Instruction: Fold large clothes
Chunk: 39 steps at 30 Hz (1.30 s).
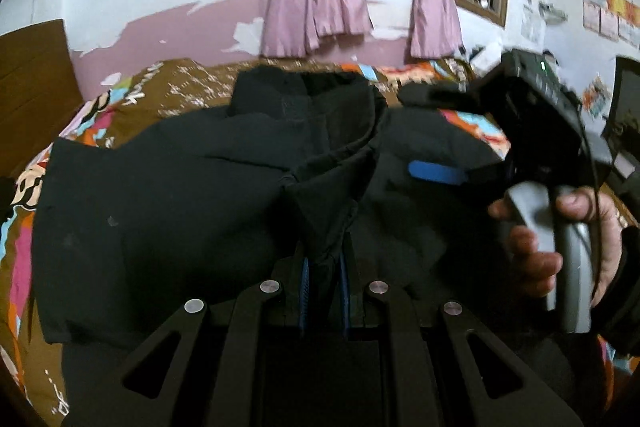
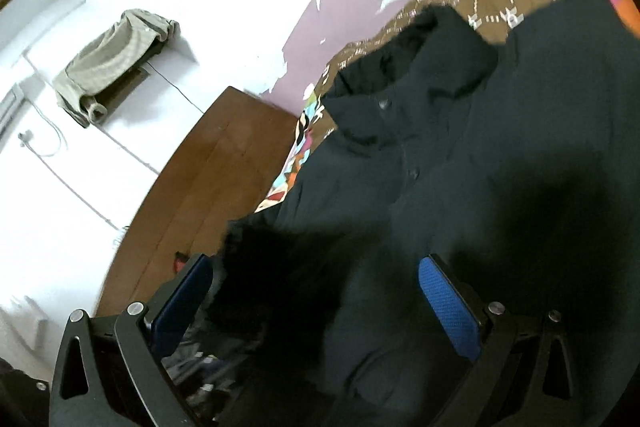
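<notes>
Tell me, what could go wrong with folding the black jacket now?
1. The left gripper is shut on only a thin bit of the jacket, so the heavy cloth might slip out.
2. The right gripper is open over the jacket and holds nothing, so a pull from one side could drag it crooked on the bedspread.
3. The jacket's left edge lies near the side of the bed by the headboard, so it might slide off.

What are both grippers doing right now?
Left gripper: shut on a fold of the black jacket.
Right gripper: open, jaws wide over the jacket, gripping nothing.
</notes>
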{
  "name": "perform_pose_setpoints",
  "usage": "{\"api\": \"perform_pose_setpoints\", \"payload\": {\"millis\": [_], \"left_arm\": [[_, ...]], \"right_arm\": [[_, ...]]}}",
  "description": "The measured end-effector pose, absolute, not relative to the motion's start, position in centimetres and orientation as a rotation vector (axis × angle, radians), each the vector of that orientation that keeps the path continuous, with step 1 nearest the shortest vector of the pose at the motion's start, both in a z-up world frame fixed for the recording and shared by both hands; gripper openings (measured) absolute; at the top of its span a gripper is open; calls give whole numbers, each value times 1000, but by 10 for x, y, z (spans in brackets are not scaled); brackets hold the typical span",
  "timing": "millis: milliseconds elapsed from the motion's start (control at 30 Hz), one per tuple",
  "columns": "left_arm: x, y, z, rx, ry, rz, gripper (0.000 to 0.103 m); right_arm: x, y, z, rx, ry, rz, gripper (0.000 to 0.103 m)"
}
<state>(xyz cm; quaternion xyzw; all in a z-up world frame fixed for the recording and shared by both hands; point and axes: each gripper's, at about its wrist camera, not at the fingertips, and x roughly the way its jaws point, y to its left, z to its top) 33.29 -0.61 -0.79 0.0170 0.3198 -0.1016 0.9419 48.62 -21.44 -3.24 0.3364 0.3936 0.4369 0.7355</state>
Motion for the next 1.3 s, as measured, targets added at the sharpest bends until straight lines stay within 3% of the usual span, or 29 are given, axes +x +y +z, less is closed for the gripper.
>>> {"api": "perform_pose_setpoints", "payload": {"millis": [233,300,367,533,667,867,1133,1300], "left_arm": [[336,-23,-48,96,743,-226,10],[336,-25,-55,103,754,-236,10],[335,-26,-60,104,757,-246,10],[338,-26,-64,102,789,-259,11],[331,-20,-51,47,765,-307,21],[310,-16,-22,6,675,-370,46],[307,2,9,29,619,-334,48],[320,32,13,-7,621,-270,58]], "right_arm": [[486,-212,-43,754,915,962,94],[487,-213,-45,742,934,948,80],[487,-208,-50,707,978,922,47],[482,-205,-65,712,1046,911,10],[477,-208,-48,665,980,911,6],[466,-233,-7,585,800,851,6],[473,-295,2,612,687,675,6],[475,-318,-2,525,658,487,6]]}}
